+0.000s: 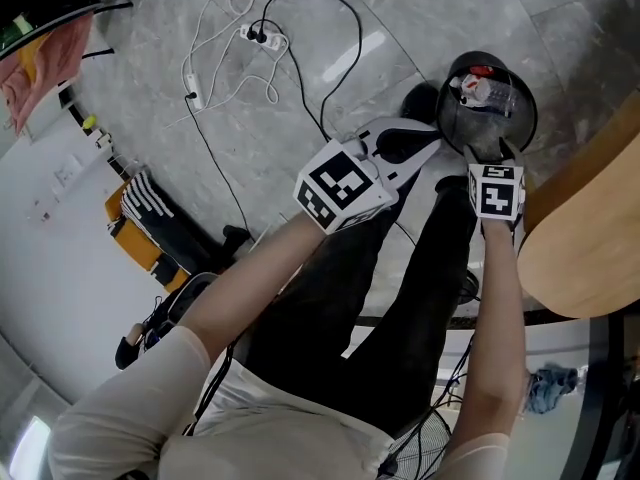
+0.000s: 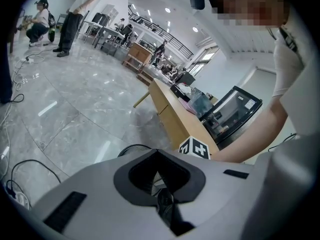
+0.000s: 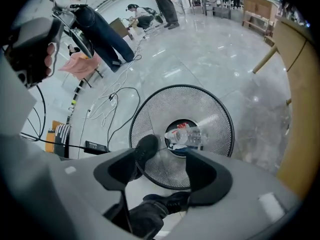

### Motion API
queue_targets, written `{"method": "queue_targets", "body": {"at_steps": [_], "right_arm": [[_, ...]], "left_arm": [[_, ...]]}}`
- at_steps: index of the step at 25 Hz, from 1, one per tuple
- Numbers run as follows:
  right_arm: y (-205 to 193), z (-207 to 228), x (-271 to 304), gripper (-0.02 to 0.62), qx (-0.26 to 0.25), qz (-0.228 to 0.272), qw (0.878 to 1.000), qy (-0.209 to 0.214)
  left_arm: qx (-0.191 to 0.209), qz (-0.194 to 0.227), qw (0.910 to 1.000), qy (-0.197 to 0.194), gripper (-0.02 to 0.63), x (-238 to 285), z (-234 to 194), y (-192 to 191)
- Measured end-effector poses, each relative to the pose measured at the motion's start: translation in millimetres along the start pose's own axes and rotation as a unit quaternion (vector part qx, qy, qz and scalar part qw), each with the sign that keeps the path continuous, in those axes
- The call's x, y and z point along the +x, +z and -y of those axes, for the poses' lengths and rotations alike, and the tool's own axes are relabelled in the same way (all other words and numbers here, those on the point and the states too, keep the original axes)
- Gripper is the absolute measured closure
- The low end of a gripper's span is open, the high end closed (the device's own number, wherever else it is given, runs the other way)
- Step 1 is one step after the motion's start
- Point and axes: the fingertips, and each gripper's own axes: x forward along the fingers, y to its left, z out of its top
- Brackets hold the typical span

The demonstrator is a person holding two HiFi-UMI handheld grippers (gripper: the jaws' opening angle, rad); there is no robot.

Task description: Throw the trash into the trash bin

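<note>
Grey marbled floor (image 1: 260,138) runs under the whole scene, and a pale wooden table (image 1: 580,238) fills the right edge.

Nearest, the person's bare forearms reach forward over dark trousers (image 1: 400,298).

Left tongs (image 2: 157,151): jaws together at the tips, nothing gripped. They are held over the legs, near the trash bin (image 1: 525,118) on its left side and not touching it. The marker cube (image 1: 340,190) on them carries a black-and-white square pattern.

Right tongs (image 3: 172,151): jaws spread wide, pads touching nothing. They point steeply down over the near rim of the bin. The right gripper view looks through the gap between the jaws into the black wire-mesh bin.

Task item: a clear plastic bottle (image 3: 192,135) lies on its side at the bottom of the bin, well apart from both tongs. Some red shows at one end. The print on its label is too small to read.

A black shoe (image 3: 146,151) stands just beside the bin's left rim.

Farther off to the left, a white power strip (image 1: 262,36) lies on the floor among white and black cables. At the far end of the room, people stand near desks, too small to detail.
</note>
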Motion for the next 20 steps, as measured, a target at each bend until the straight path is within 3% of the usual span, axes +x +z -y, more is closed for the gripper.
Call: {"method": "queue_targets", "body": {"at_steps": [10, 20], "right_arm": [[29.4, -6.7, -63.8, 0.270, -0.006, 0.049, 0.999, 0.000], [50.1, -20.2, -173.7, 0.283, 0.003, 0.096, 0.995, 0.007]], "left_arm": [[0.017, 0.011, 0.9998, 0.008, 0.603, -22.7, 29.6, 25.2], [0.043, 0.026, 0.9987, 0.007, 0.603, -60.2, 92.4, 72.1]]}}
